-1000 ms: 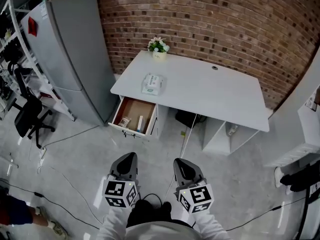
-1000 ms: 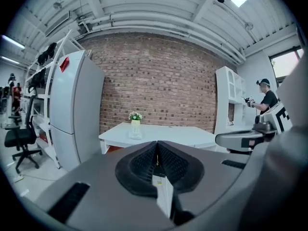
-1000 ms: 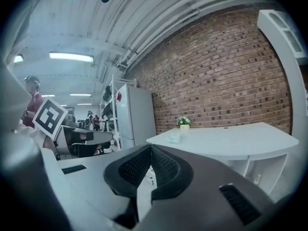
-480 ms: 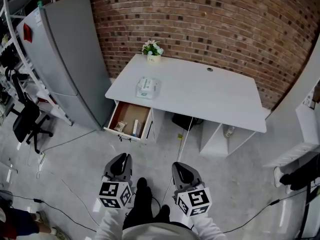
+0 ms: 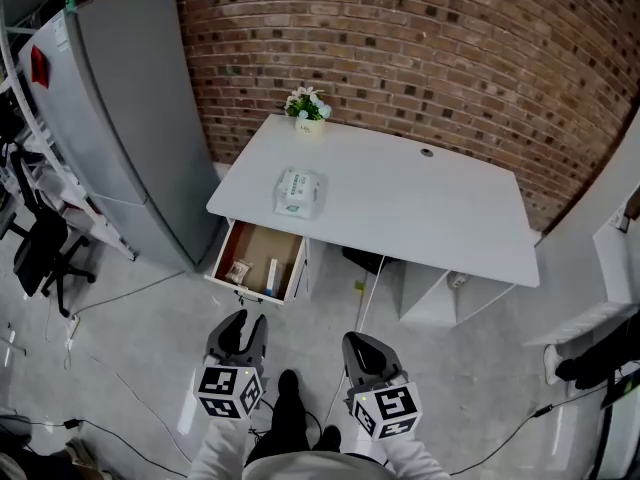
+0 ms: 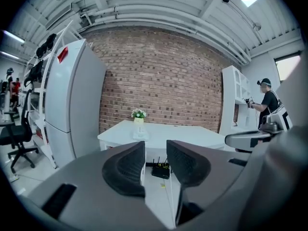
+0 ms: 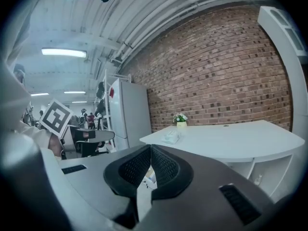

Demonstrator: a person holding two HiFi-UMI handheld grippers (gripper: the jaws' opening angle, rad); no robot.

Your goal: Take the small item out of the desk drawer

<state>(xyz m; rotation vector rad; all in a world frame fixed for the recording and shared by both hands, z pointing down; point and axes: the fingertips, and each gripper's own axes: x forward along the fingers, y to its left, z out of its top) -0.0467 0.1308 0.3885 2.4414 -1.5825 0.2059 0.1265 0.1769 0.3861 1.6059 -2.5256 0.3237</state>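
Packet (image 5: pixel 238 271) sits in the drawer (image 5: pixel 283 265), well ahead. Left gripper (image 5: pixel 244 328) jaws are parting, empty. Right gripper (image 5: pixel 362 350) jaws are together. Both point forward.

The person wears white sleeves (image 5: pixel 213 455), dark trousers (image 5: pixel 283 430) and dark shoes (image 5: pixel 288 379).

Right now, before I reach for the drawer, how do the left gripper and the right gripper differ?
The left gripper has its jaws apart and opening; the right gripper has its jaws together. The left gripper lines up roughly with the open drawer; the right gripper sits further right, facing the leg space under the desk. Both are empty and well short of the desk.
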